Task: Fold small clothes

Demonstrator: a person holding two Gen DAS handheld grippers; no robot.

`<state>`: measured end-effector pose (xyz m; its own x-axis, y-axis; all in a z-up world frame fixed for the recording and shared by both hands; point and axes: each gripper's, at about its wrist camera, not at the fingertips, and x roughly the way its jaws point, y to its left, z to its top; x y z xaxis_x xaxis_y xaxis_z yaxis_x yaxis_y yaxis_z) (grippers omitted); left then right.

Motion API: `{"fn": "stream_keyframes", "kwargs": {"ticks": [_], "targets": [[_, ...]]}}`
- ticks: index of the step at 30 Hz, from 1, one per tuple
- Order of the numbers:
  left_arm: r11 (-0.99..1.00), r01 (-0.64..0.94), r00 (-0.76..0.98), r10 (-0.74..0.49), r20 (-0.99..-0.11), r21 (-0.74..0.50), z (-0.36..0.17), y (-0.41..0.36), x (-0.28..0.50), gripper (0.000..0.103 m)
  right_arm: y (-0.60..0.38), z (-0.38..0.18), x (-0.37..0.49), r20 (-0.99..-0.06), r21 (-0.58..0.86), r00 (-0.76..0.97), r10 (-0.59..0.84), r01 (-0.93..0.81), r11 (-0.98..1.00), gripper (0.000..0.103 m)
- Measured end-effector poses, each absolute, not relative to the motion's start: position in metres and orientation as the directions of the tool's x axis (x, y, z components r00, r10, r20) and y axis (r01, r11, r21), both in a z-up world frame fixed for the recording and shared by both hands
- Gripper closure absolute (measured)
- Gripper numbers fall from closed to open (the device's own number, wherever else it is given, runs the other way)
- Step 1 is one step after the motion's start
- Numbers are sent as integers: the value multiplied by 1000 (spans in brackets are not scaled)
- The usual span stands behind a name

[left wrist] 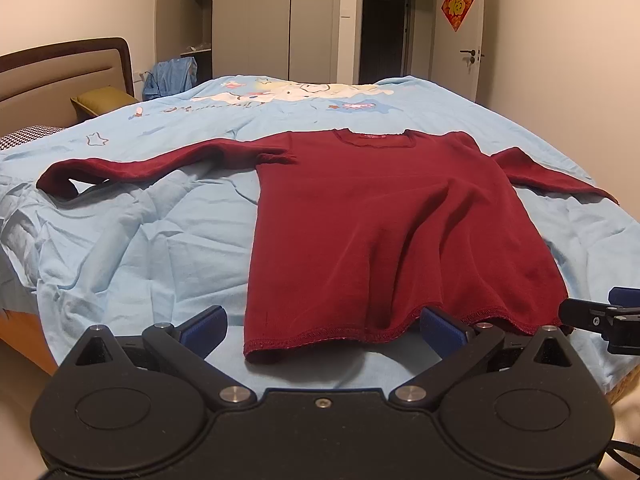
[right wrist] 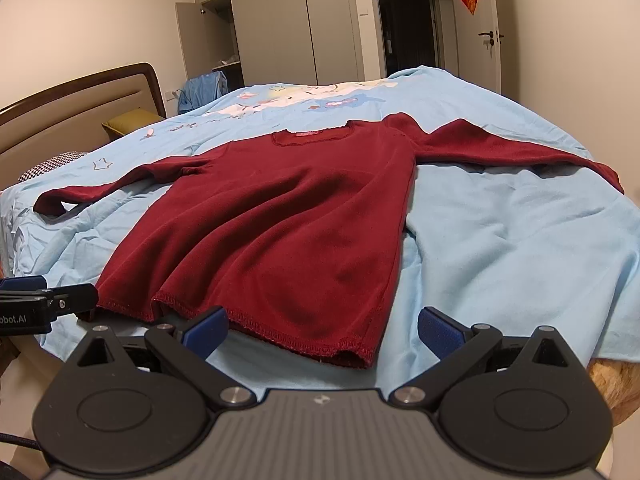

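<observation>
A dark red long-sleeved top (left wrist: 384, 224) lies flat, front up, on the light blue bed cover (left wrist: 140, 248), collar away from me and both sleeves spread out sideways. It also shows in the right wrist view (right wrist: 280, 224). My left gripper (left wrist: 324, 326) is open and empty, its blue pads on either side of the hem's left part, just short of it. My right gripper (right wrist: 322, 326) is open and empty at the hem's right corner. Each gripper shows at the edge of the other's view: the right one (left wrist: 600, 316) and the left one (right wrist: 44, 300).
The bed cover (right wrist: 520, 240) is wrinkled, with a cartoon print at the far end. A headboard (left wrist: 60, 68) and an olive pillow (left wrist: 104, 100) are at the left. A wardrobe (left wrist: 256, 20), a dark doorway and a door stand behind the bed.
</observation>
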<state>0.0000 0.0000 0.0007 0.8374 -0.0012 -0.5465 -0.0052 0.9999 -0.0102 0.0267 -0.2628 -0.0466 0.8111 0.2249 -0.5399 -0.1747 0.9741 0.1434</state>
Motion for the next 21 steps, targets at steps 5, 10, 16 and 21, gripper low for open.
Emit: {"fn": "stream_keyframes", "kwargs": {"ticks": [5,10,16,21], "targets": [[1000,-5,837,-2,-547,-12,1,0,0,1,-262,-47,27,-545,144,808,224,-174,974,0],[1000,-6,836,-2,-548,-13,1,1,0,1,-262,-47,27,-545,144,808,225,-174,974,0],[1000,-7,835,-2,-550,-15,1,1,0,1,-262,-47,27,-546,144,807,225,-174,974,0],[1000,-7,835,-3,-550,-16,-12,0,-1,1,-262,-47,27,-546,144,807,225,-174,974,0]]}}
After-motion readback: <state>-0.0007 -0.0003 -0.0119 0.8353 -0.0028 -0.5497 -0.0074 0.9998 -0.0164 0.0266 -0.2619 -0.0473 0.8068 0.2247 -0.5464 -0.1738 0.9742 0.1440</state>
